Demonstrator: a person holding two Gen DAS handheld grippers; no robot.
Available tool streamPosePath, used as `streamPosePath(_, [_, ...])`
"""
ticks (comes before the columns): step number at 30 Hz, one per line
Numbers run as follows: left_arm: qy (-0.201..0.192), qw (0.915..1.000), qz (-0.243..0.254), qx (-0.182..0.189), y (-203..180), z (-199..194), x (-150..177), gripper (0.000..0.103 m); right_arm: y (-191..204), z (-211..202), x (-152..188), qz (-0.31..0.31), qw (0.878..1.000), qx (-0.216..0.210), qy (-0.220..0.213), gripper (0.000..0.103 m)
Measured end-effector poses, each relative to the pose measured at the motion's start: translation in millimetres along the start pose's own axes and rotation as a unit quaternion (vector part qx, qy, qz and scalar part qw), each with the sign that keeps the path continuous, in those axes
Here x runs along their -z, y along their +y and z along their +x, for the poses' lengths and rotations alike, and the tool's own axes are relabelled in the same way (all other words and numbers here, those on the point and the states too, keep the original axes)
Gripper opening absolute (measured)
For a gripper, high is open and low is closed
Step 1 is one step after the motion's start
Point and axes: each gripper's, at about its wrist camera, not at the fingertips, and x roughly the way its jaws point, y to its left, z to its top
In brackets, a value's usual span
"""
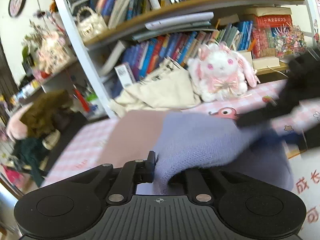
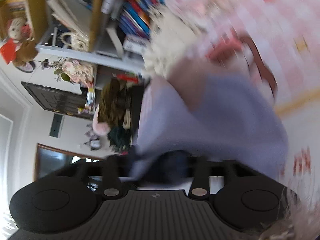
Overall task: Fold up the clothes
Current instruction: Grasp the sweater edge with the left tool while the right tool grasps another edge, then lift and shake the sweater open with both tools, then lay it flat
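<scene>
A pink checked table (image 1: 96,140) before crowded bookshelves (image 1: 180,40) carries the work. Nearest, the left tongs (image 1: 155,166) clamp a fold of the lavender knit sweater (image 1: 200,140), lifted above the table; the right tongs (image 2: 160,168) appear to pinch another edge, though blur leaves that uncertain. Soft, light and fuzzy, it should drape freely; edges offer the best hold. Beyond sits a plush rabbit (image 1: 220,70).

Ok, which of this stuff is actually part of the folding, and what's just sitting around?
Part of the job:
- lavender knit garment, pinched at both ends
- left hand-held gripper
- right hand-held gripper
- pink checked surface under it

Just lying about:
- white bunny plush
- cream cloth bag
- books on shelves
- brown plush
</scene>
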Motion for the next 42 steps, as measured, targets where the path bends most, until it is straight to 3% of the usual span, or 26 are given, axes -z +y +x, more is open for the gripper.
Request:
streamPosePath(3, [-0.007, 0.9999, 0.006, -0.009, 11.1, -14.9, -4.1, 0.009, -36.7, -1.1, 15.7, 0.090, 0.996, -0.022, 0.017, 0.060])
streamPosePath(6, [-0.014, 0.9998, 0.006, -0.010, 16.4, -27.8, -8.8, 0.009, -66.3, -3.5, 26.0, 0.183, 0.983, -0.021, 0.010, 0.068])
streamPosePath(11, [-0.022, 0.9994, 0.024, -0.013, 19.8, -45.7, -12.5, 0.009, -80.1, -0.6, 30.6, 0.246, 0.969, -0.016, -0.023, 0.067])
streamPosePath(12, [-0.022, 0.9993, 0.027, -0.014, 21.6, -49.2, -11.8, 0.009, -80.5, 0.5, 29.4, 0.246, 0.969, -0.005, -0.030, 0.065])
streamPosePath(13, [-0.021, 0.9993, 0.028, -0.015, 23.4, -51.3, -10.6, 0.009, -80.5, 1.3, 28.0, 0.246, 0.969, 0.005, -0.036, 0.049])
streamPosePath(14, [-0.020, 0.9993, 0.028, -0.016, 25.2, -53.2, -9.4, 0.009, -79.6, 1.2, 26.1, 0.242, 0.969, 0.011, -0.039, 0.026])
streamPosePath(15, [-0.019, 0.9992, 0.030, -0.016, 26.7, -54.9, -8.1, 0.009, -78.6, 1.1, 24.2, 0.238, 0.970, 0.016, -0.043, 0.019])
streamPosePath(19, [-0.031, 0.9989, 0.033, 0.005, 33.0, -71.3, -11.4, 0.009, -56.8, -26.1, 5.8, 0.186, 0.977, -0.021, -0.097, 0.012])
streamPosePath(22, [-0.086, 0.9941, 0.036, 0.055, 35.1, -102.9, -31.1, 0.009, -4.7, -68.9, -27.1, 0.084, 0.980, -0.072, -0.163, 0.012])
streamPosePath(24, [-0.146, 0.9841, 0.026, 0.099, 39.9, -129.0, -52.9, 0.009, 43.2, -100.8, -49.8, -0.003, 0.973, -0.103, -0.207, 0.012])
streamPosePath(26, [-0.197, 0.9700, -0.003, 0.142, 51.4, -151.2, -72.0, 0.009, 98.5, -127.7, -70.1, -0.082, 0.956, -0.142, -0.242, 0.012])
streamPosePath(28, [-0.254, 0.9480, -0.041, 0.188, 69.3, -174.4, -88.1, 0.009, 158.1, -148.8, -82.1, -0.160, 0.933, -0.186, -0.264, 0.012])
streamPosePath(30, [-0.300, 0.9248, -0.076, 0.222, 90.1, -194.1, -95.0, 0.008, 210.2, -157.1, -85.1, -0.228, 0.914, -0.215, -0.258, 0.011])
streamPosePath(31, [-0.314, 0.9160, -0.089, 0.233, 98.8, -200.8, -95.9, 0.008, 227.6, -152.0, -85.6, -0.250, 0.910, -0.216, -0.250, 0.011])
streamPosePath(33, [-0.299, 0.9129, -0.118, 0.252, 116.3, -195.7, -89.1, 0.008, 259.8, -140.1, -86.3, -0.291, 0.903, -0.214, -0.233, 0.011])
streamPosePath(34, [-0.282, 0.9136, -0.134, 0.261, 124.3, -188.0, -83.3, 0.008, 261.9, -125.3, -85.9, -0.296, 0.909, -0.196, -0.220, 0.011])
streamPosePath(38, [-0.157, 0.9422, -0.147, 0.257, 127.5, -121.5, -29.8, 0.009, 215.7, -31.5, -83.6, -0.273, 0.948, -0.056, -0.156, 0.011])
streamPosePath(40, [-0.069, 0.9533, -0.145, 0.256, 119.0, -73.5, 9.5, 0.008, 193.3, 14.0, -81.8, -0.260, 0.957, 0.011, -0.126, 0.011])
streamPosePath(42, [-0.001, 0.9587, -0.132, 0.252, 109.3, -34.6, 44.6, 0.008, 175.4, 50.4, -75.6, -0.254, 0.959, 0.052, -0.116, 0.011])
